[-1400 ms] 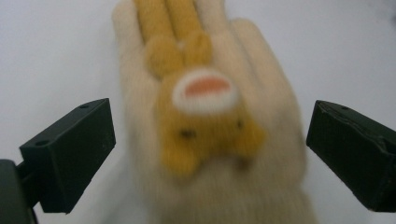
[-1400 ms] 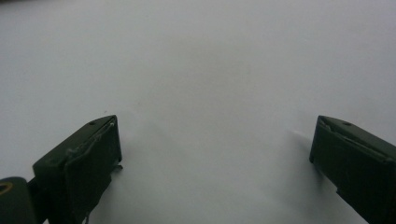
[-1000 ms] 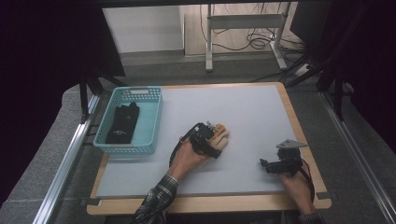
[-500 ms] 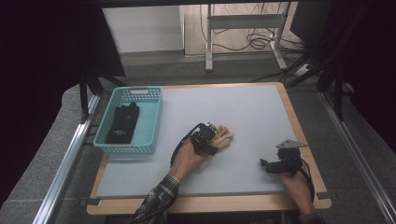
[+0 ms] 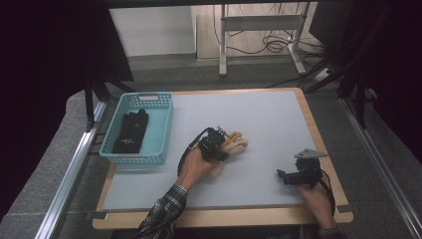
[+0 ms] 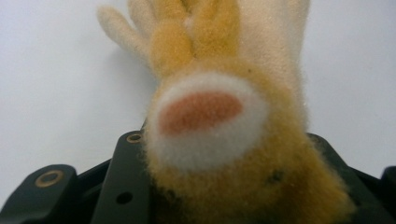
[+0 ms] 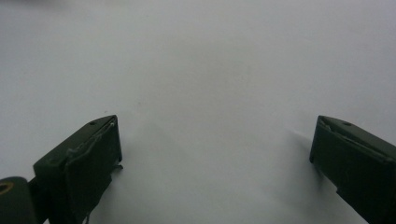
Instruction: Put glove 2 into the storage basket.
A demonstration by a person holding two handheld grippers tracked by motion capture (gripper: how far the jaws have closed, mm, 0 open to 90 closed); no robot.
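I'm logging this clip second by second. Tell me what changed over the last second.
The left gripper, shut on the fuzzy glove, carried it slightly right and toward the person across the table. The right gripper stayed open, resting near the right edge. The blue basket and the black glove in it did not move.

A wood-edged table [image 5: 318, 124] with a pale grey top stands on grey floor [image 5: 40, 184]; beyond, a white metal stand [image 5: 259, 25] straddles tangled cables [image 5: 268, 45].
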